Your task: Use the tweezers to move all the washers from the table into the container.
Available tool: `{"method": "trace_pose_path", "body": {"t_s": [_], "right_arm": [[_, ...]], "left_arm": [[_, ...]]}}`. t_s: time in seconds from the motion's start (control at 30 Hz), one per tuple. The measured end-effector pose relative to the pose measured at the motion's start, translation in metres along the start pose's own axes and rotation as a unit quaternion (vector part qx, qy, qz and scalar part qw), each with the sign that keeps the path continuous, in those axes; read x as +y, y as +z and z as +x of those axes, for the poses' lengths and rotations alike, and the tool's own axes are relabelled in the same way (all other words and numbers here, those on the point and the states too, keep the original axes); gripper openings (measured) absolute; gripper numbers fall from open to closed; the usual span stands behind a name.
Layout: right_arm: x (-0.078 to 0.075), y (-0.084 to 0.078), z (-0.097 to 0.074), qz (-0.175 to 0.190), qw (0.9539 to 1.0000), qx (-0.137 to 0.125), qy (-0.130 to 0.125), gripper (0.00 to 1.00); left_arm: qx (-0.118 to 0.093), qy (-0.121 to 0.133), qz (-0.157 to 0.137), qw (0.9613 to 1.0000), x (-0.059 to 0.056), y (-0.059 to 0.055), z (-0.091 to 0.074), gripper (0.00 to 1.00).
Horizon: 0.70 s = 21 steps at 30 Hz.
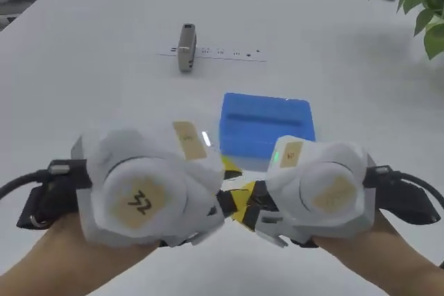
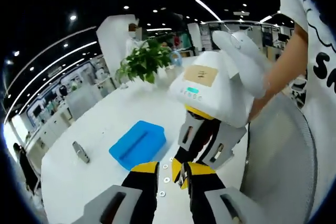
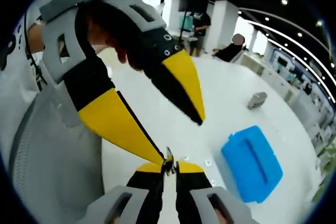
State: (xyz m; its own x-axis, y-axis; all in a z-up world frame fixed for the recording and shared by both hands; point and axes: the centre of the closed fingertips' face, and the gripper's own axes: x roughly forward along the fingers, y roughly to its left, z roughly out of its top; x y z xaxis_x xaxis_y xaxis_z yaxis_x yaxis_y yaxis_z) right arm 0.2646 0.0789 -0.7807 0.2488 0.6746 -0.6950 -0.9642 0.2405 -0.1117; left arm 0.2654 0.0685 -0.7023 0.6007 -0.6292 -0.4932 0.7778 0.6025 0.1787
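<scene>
Small flat silver washers (image 2: 166, 166) loose on white tabletop (image 1: 104, 19), several close together. Lying just ahead of right tool (image 3: 169, 167) and under left tool (image 2: 169, 171), near blue container (image 1: 267, 124), not in it. Right tool clamped on thin tweezers (image 3: 168, 157). Left tool spread open, one yellow tip just beside tweezers.

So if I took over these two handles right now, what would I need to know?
Left gripper: open, holding nothing.
Right gripper: shut on what looks like the tweezers.
Several washers lie on the table just ahead of the jaws, with the blue container beyond them.
Done: cannot tell whether any washer is in yet.
Left: carry these washers across.
</scene>
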Motion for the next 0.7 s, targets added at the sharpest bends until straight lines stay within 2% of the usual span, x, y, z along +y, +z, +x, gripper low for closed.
{"method": "trace_pose_path", "body": {"t_s": [0.07, 0.1, 0.13, 0.2, 0.23, 0.3, 0.33, 0.37, 0.43, 0.53, 0.57, 0.63, 0.7], "right_arm": [[-0.004, 0.001, 0.001, 0.008, 1.0000, -0.002, -0.001, 0.04], [-0.006, 0.001, 0.001, 0.011, 0.9999, -0.003, -0.001, 0.04], [-0.008, 0.000, 0.003, 0.016, 0.9999, -0.003, -0.001, 0.04], [-0.011, 0.000, 0.005, 0.021, 0.9998, -0.001, -0.003, 0.04], [-0.013, 0.001, 0.005, 0.023, 0.9997, 0.000, -0.004, 0.04], [-0.017, 0.003, 0.008, 0.029, 0.9996, -0.001, -0.005, 0.04], [-0.018, 0.004, 0.009, 0.031, 0.9995, -0.002, -0.005, 0.04], [-0.021, 0.005, 0.011, 0.033, 0.9994, -0.003, -0.007, 0.04], [-0.026, 0.007, 0.014, 0.039, 0.9992, -0.006, -0.010, 0.04], [-0.036, 0.013, 0.019, 0.059, 0.9980, -0.014, -0.015, 0.04], [-0.038, 0.014, 0.020, 0.065, 0.9976, -0.017, -0.017, 0.04], [-0.043, 0.016, 0.023, 0.079, 0.9965, -0.020, -0.017, 0.04], [-0.049, 0.017, 0.025, 0.087, 0.9958, -0.023, -0.020, 0.04]], "left_arm": [[-0.023, 0.028, -0.048, 0.9982, 0.009, -0.001, -0.008, 0.32], [-0.029, 0.042, -0.063, 0.9967, 0.013, -0.004, -0.012, 0.35], [-0.033, 0.066, -0.083, 0.9938, 0.020, -0.010, -0.017, 0.42], [-0.024, 0.090, -0.107, 0.9900, 0.025, -0.023, -0.023, 0.57], [-0.017, 0.111, -0.118, 0.9867, 0.030, -0.033, -0.029, 0.67], [-0.003, 0.140, -0.126, 0.9821, 0.035, -0.049, -0.038, 0.76], [0.002, 0.150, -0.126, 0.9806, 0.037, -0.054, -0.041, 0.78], [0.007, 0.167, -0.135, 0.9767, 0.038, -0.062, -0.047, 0.79], [0.007, 0.183, -0.151, 0.9714, 0.039, -0.071, -0.053, 0.83], [0.024, 0.220, -0.167, 0.9608, 0.042, -0.089, -0.064, 0.87], [0.027, 0.227, -0.170, 0.9586, 0.042, -0.093, -0.067, 0.87], [0.039, 0.244, -0.193, 0.9497, 0.042, -0.104, -0.071, 0.88], [0.045, 0.255, -0.207, 0.9435, 0.041, -0.111, -0.075, 0.88]]}}
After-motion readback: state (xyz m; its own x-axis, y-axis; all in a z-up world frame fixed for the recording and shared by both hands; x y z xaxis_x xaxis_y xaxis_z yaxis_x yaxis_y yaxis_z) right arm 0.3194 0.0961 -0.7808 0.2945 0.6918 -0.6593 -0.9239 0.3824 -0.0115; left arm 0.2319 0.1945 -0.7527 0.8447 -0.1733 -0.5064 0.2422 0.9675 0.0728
